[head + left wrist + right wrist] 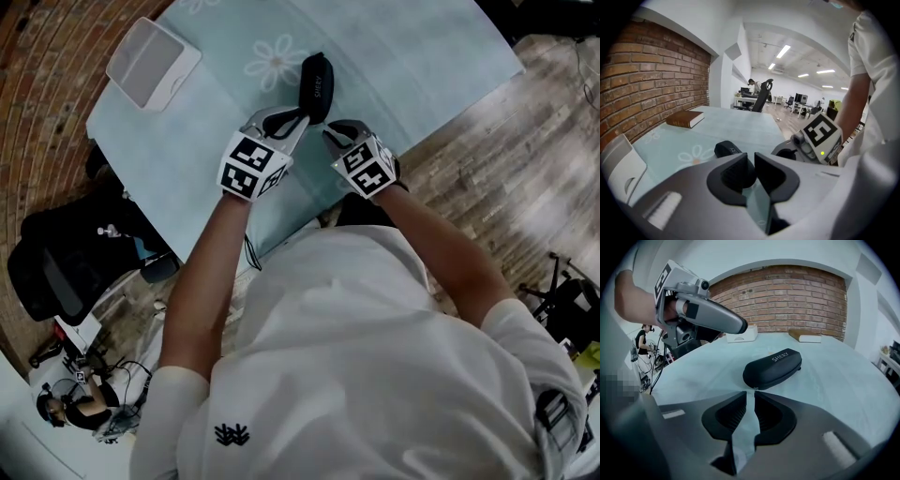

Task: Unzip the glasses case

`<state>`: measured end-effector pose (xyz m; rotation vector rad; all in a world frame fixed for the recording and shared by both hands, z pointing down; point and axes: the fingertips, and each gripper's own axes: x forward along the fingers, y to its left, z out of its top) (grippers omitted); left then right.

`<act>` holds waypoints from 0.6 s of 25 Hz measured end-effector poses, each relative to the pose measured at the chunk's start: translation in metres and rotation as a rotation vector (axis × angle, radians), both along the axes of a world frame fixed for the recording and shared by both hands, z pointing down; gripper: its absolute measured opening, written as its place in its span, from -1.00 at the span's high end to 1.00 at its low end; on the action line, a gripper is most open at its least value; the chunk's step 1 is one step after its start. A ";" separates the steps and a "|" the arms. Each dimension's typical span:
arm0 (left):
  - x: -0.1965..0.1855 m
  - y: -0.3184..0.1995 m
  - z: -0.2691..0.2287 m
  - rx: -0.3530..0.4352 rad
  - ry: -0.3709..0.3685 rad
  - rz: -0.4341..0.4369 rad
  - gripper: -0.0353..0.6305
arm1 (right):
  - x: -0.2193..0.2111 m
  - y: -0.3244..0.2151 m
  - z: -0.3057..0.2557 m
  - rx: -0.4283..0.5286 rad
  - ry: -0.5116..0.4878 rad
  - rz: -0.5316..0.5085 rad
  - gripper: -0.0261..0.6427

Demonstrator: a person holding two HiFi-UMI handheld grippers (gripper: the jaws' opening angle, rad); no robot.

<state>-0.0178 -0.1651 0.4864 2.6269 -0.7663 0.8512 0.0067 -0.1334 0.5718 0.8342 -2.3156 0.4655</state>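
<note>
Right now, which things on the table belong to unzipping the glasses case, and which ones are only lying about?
For the job: glasses case, left hand-held gripper, right hand-held gripper.
Lying about: brown book, white box, both apart from the case.
</note>
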 end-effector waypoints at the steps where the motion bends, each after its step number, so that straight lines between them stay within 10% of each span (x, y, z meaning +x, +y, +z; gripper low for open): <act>1: 0.003 -0.004 0.004 -0.004 -0.009 0.006 0.71 | 0.000 -0.001 0.005 -0.008 0.006 -0.001 0.82; 15: 0.033 -0.036 0.044 -0.018 -0.086 0.052 0.71 | -0.002 -0.014 0.025 -0.049 0.077 -0.030 0.83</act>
